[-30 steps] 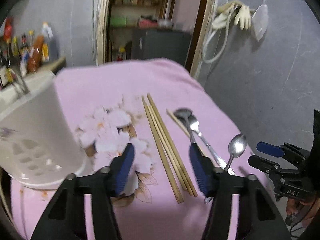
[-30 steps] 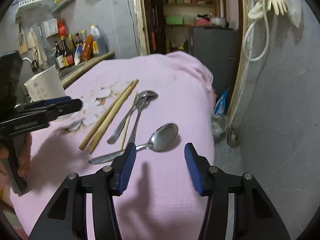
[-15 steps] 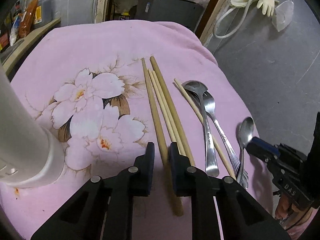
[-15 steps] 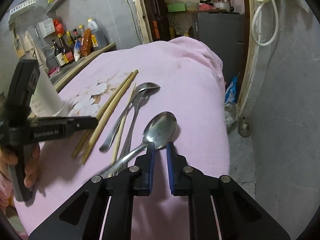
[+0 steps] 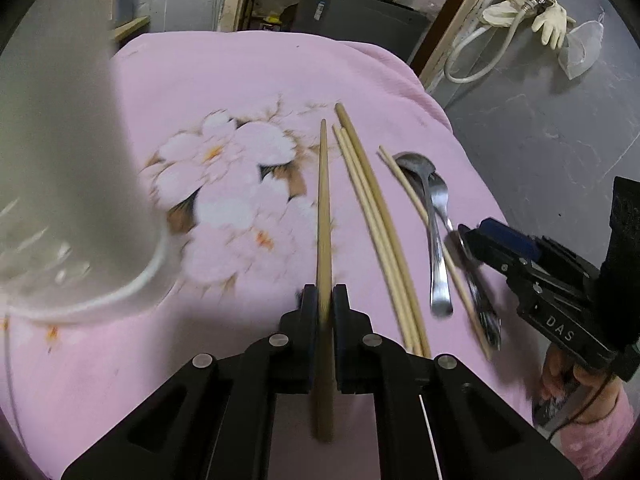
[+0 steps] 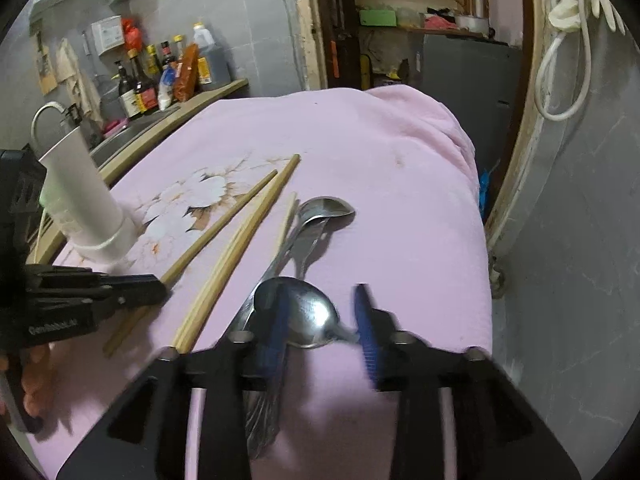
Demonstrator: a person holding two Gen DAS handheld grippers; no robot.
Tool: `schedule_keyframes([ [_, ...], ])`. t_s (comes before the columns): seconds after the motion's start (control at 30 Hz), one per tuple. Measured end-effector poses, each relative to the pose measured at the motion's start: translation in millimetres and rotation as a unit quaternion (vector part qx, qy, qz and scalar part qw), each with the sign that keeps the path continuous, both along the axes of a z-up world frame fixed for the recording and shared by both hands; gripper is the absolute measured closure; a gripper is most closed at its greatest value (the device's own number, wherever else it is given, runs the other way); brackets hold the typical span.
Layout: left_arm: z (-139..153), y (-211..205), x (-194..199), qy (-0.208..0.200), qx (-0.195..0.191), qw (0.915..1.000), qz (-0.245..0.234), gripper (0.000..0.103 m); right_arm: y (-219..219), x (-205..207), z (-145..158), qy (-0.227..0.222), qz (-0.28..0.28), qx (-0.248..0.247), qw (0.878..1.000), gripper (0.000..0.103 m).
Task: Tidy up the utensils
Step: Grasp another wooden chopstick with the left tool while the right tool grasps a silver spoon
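My left gripper (image 5: 324, 300) is shut on a wooden chopstick (image 5: 324, 208), lifted a little off the pink flowered cloth (image 5: 240, 80); it also shows in the right wrist view (image 6: 216, 232). Two more chopsticks (image 5: 376, 232) lie beside it, then a thin one (image 5: 416, 208) and two spoons (image 5: 436, 248). My right gripper (image 6: 320, 320) stands open with a steel spoon (image 6: 304, 312) between its fingers; whether it rests on the cloth is unclear. The white utensil holder (image 6: 86, 200) stands at the left.
Sauce bottles (image 6: 160, 80) and a sink tap (image 6: 44, 116) line the counter behind the holder. The cloth's right edge (image 6: 476, 208) drops to a grey floor. A hose and rubber gloves (image 5: 532, 16) hang on the wall.
My left gripper has closed on the leftmost chopstick and drawn it away from the others. My right gripper, shut at the spoon half a second ago, has opened, and the spoon has shifted.
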State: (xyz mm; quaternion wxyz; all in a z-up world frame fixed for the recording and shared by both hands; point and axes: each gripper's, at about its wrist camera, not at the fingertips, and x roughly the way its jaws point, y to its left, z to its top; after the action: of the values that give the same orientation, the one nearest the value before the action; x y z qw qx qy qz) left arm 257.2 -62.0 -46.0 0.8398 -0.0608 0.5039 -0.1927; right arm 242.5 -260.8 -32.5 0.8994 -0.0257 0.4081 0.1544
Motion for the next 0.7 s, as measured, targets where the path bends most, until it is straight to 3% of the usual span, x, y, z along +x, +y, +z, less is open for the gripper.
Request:
schedule_keyframes([
  [0.13,4.8,4.1,-11.9,-0.005,0.013,0.9998,-0.015,0.098,3.1,-7.9,1.6,-0.010,0.020,-0.017,1.000,0.069],
  [0.3,6.3,6.4,-14.5,-0.007,0.021,0.9992,-0.034,0.097,1.0,-6.0,1.8,0.012,0.073,-0.008,0.997,0.068],
  [0.47,5.5,-0.4,-2.5,-0.006,0.033,0.9985,-0.044,0.096,6.7,-5.0,-2.8,0.016,0.107,-0.047,0.993,0.062],
  [0.7,6.9,-11.5,16.0,-0.015,0.045,0.9982,-0.037,0.096,10.2,11.2,-4.6,0.032,0.136,-0.057,0.989,0.062],
])
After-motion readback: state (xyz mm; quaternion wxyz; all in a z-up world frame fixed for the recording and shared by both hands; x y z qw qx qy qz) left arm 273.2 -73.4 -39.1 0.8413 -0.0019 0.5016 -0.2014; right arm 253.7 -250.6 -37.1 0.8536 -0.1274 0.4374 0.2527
